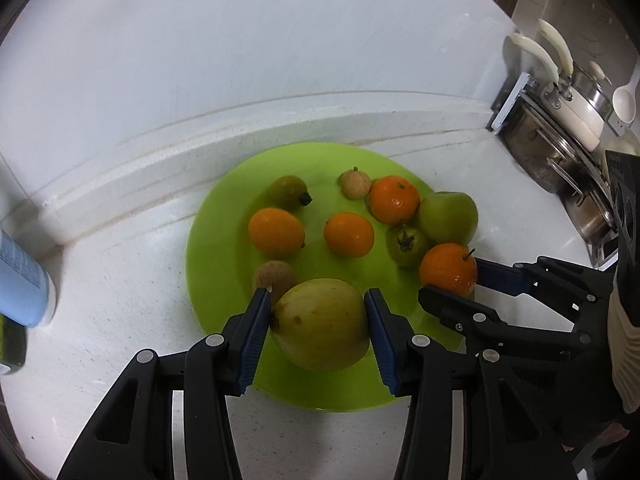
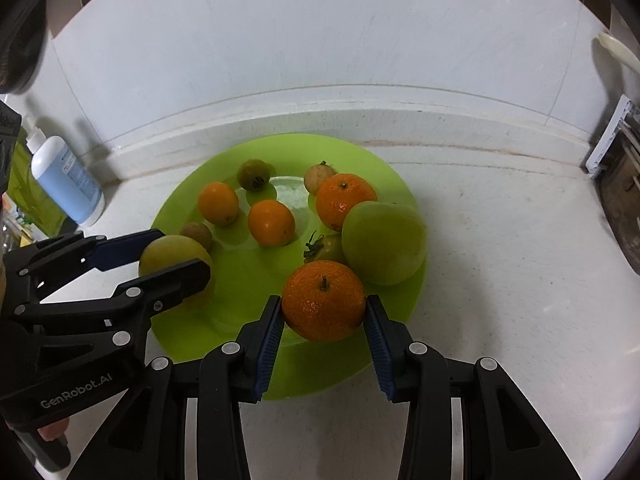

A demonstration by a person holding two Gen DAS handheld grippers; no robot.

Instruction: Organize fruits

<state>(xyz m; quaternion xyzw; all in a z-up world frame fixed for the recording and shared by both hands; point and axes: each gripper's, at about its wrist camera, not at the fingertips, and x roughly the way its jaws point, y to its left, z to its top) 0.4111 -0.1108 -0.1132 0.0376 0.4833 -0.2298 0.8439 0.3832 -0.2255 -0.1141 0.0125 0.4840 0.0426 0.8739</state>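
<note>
A lime green plate (image 1: 224, 200) (image 2: 360, 152) on the white counter holds several fruits. My left gripper (image 1: 318, 306) (image 2: 172, 256) is shut on a large yellow-green fruit (image 1: 322, 324) (image 2: 168, 254) at the plate's near left. My right gripper (image 2: 324, 308) (image 1: 452, 276) is shut on a stemmed orange (image 2: 324, 300) (image 1: 448, 268) at the plate's near right. Also on the plate: a big green apple (image 2: 384, 242) (image 1: 448, 216), other oranges (image 2: 271, 222) (image 1: 348, 234), small green persimmons (image 2: 326, 248) (image 1: 406, 244) and small brown fruits (image 2: 197, 234) (image 1: 354, 184).
A raised white ledge (image 2: 320, 116) and wall run behind the plate. A blue-white bottle (image 2: 66, 180) (image 1: 20, 276) stands at the left. Steel pots and pans with cream handles (image 1: 560, 120) sit at the right, with a rack edge (image 2: 612, 152).
</note>
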